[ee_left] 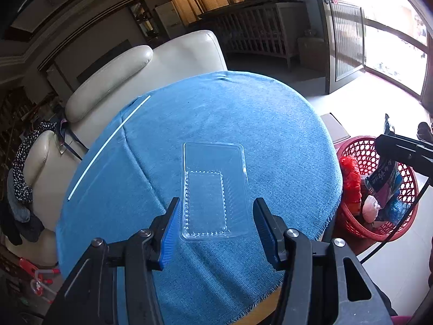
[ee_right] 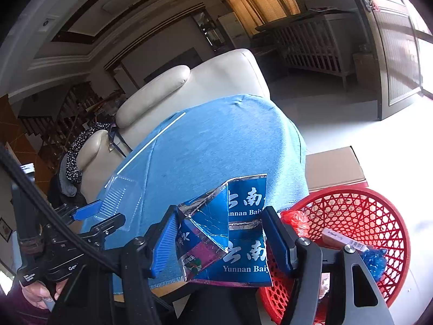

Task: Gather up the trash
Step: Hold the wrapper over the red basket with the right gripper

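While the cream sofa (ee_left: 151, 81) stands behind everything, a round table with a blue cloth (ee_left: 216, 124) fills the middle of both views. On the floor at its right side stands a red mesh basket (ee_right: 360, 216), and a brown cardboard box (ee_right: 335, 168) lies just behind it. Inside the basket there are already some pieces of trash: a red plastic bag (ee_left: 350, 178), a crumpled blue wrapper (ee_right: 374, 261) and a small carton with a barcode (ee_right: 343, 239).

On the cloth lies a clear plastic tray (ee_left: 213, 189), empty and upright. The left gripper (ee_left: 216, 224) is at the near end of this tray, with one blue pad on each side. The left pad is touching the tray's edge or very close to it, and the right pad stands a little apart, so the jaws are spread and not pinching.

The right gripper (ee_right: 219, 241) is over the table's edge, next to the basket. Its two blue pads press on a torn blue carton with silver lining (ee_right: 232, 230) and hold it in the air. A thin white strip (ee_left: 108, 143) lies near the far left edge of the cloth.
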A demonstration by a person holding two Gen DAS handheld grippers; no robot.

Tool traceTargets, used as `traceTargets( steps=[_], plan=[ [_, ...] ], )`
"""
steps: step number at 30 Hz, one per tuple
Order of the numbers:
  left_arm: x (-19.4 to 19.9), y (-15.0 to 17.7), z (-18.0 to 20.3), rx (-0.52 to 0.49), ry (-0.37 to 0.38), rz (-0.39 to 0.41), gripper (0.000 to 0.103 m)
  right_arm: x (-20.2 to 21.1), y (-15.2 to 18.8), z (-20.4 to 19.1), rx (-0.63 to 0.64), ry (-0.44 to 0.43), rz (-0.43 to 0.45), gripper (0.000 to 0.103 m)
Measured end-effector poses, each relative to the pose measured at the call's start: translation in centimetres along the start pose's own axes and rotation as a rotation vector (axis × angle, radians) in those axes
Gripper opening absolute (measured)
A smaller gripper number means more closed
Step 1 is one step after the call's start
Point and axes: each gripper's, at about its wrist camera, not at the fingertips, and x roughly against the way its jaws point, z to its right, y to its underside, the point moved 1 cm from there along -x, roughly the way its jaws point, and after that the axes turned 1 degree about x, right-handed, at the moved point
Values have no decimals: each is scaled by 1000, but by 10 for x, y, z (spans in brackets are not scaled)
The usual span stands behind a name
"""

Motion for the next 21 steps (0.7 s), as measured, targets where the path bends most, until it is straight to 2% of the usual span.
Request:
traceTargets(
  steps=[21],
  plan=[
    [1, -10, 11, -38, 20, 14, 56, 9, -2, 9, -24, 15, 9, 66]
  ],
)
